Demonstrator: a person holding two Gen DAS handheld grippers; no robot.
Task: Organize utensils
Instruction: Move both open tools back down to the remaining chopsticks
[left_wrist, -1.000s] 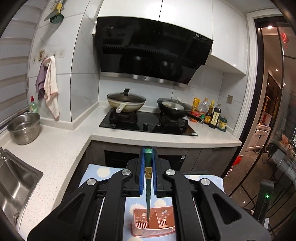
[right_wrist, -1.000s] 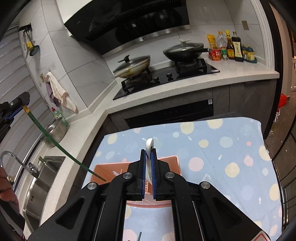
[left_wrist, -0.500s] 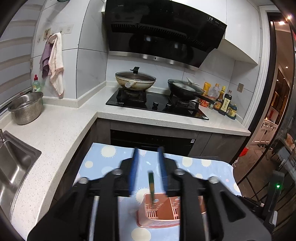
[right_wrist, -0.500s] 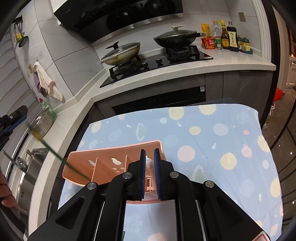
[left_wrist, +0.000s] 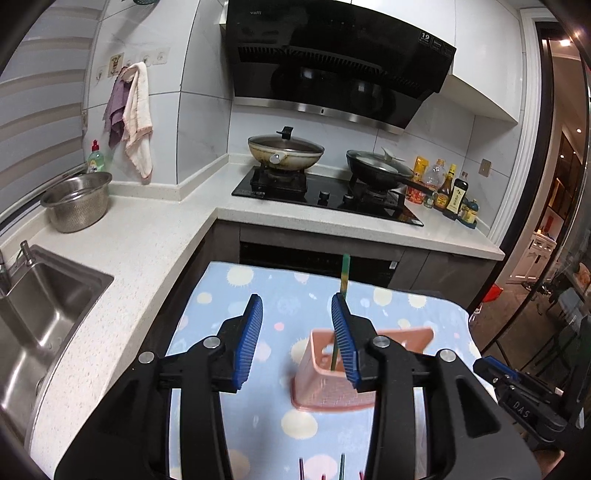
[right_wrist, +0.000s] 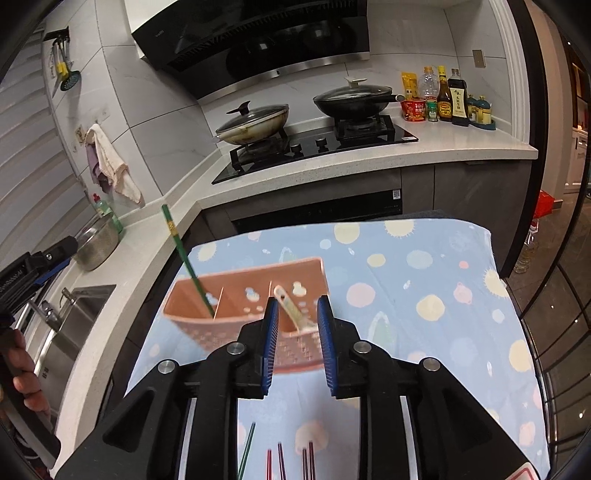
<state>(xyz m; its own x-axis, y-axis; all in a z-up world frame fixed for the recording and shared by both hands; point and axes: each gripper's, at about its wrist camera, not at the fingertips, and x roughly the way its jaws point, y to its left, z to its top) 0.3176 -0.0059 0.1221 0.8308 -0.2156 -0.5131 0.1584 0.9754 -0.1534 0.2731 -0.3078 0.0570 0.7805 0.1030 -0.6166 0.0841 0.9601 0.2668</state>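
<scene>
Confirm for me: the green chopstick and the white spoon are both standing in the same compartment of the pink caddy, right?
Not the same compartment. In the right wrist view the green chopstick stands in the leftmost compartment of the pink caddy, while the white spoon leans in a compartment further right, with a divider between them. Both are in the caddy.

Pink caddy (right_wrist: 236, 295): matt perforated plastic; tablecloth (right_wrist: 424, 295): printed cloth; sink (left_wrist: 44, 295): brushed steel; hob (left_wrist: 332, 195): glossy glass.
</scene>
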